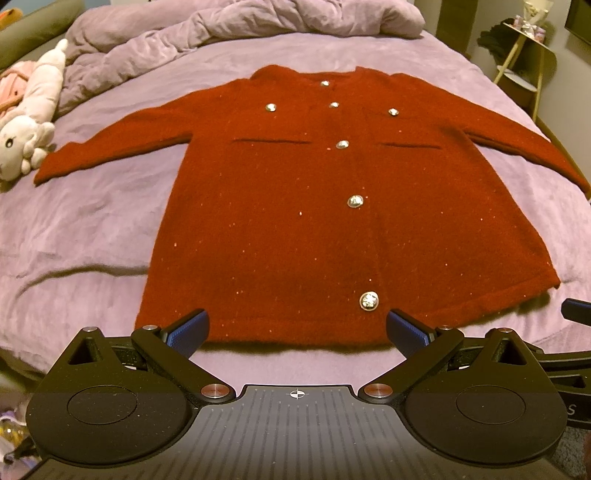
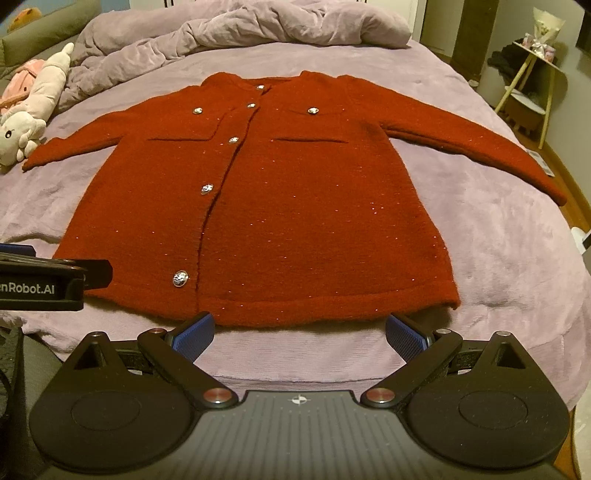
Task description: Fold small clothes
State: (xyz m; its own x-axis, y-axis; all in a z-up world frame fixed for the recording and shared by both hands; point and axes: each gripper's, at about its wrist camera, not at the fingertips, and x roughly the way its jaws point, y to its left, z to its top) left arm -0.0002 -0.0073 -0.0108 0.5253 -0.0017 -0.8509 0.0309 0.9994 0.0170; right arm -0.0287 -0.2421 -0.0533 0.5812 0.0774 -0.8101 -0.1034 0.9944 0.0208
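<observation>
A red knitted cardigan [image 1: 317, 221] with silver buttons lies flat and face up on the purple bed [image 1: 92, 229], both sleeves spread out to the sides. In the right wrist view the same cardigan [image 2: 295, 206] fills the middle. My left gripper [image 1: 297, 334] is open just short of the hem, near the bottom button, with nothing between its blue pads. My right gripper [image 2: 299, 334] is open too, just short of the hem's right half, and holds nothing. The left gripper's body [image 2: 44, 284] shows at the left edge of the right wrist view.
A crumpled purple duvet [image 1: 240, 26] is piled at the head of the bed. Plush toys [image 1: 29, 118] lie by the left sleeve. A small side table [image 2: 532, 85] stands off the bed's right side. Bare sheet [image 2: 295, 354] lies between the hem and the bed's near edge.
</observation>
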